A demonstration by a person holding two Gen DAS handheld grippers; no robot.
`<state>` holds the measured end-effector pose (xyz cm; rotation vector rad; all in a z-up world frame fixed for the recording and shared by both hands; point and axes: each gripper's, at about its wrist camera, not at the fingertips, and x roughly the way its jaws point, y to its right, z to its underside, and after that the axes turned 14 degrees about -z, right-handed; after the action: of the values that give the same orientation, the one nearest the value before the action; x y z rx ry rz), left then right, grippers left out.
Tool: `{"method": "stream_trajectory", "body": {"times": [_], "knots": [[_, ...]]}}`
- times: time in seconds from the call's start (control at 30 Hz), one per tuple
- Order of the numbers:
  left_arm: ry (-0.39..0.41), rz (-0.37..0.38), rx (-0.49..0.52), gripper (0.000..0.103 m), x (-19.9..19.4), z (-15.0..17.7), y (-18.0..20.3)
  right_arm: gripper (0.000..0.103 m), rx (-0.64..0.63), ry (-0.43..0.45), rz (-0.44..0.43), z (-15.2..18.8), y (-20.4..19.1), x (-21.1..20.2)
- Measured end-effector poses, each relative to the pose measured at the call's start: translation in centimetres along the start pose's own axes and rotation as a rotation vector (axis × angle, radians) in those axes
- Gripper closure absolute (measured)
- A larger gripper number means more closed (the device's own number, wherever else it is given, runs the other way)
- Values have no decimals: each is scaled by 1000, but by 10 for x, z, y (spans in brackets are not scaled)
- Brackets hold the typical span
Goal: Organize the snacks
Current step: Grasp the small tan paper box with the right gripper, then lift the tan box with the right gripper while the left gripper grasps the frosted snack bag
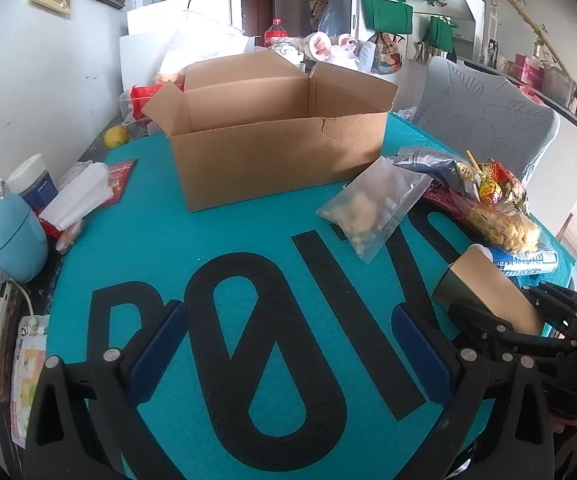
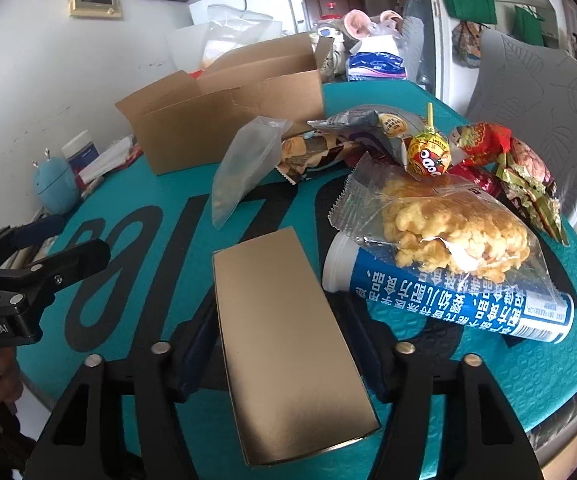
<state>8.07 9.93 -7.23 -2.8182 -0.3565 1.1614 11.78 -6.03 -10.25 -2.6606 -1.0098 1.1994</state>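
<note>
My right gripper (image 2: 280,320) is shut on a flat gold box (image 2: 288,344), its blue pads pressed against the box's two long sides; in the left wrist view the gold box (image 1: 488,292) is tilted above the teal mat (image 1: 168,240). My left gripper (image 1: 288,344) hangs open over the mat with nothing between its fingers. An open, empty cardboard box (image 1: 272,160) stands at the back. To its right lie a clear zip bag (image 1: 372,208), a grey packet (image 2: 368,124), a lollipop (image 2: 428,156), red wrapped sweets (image 2: 484,140), a puffed snack pack (image 2: 448,236) and a blue-white tube (image 2: 468,304).
Along the left edge stand a blue egg-shaped device (image 1: 14,236), a white-lidded jar (image 1: 34,184), white packets (image 1: 80,196) and a lemon (image 1: 115,137). A grey chair back (image 1: 488,120) rises behind the snack pile. Clutter fills the table behind the box.
</note>
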Motion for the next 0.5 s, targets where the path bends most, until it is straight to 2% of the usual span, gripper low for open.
{"method": "stream_trajectory", "body": {"times": [0.1,0.3,0.5], "knots": [[-10,11,1,0,4,-2,0,60,-36,6,34,3,-5,-1],[-2,27,13,0,2,-10,5,60,1,23,-53,7,-3,-17],[40,36,57,0,-7,-23,17,60,18,56,-63,7,-2,-39]]}}
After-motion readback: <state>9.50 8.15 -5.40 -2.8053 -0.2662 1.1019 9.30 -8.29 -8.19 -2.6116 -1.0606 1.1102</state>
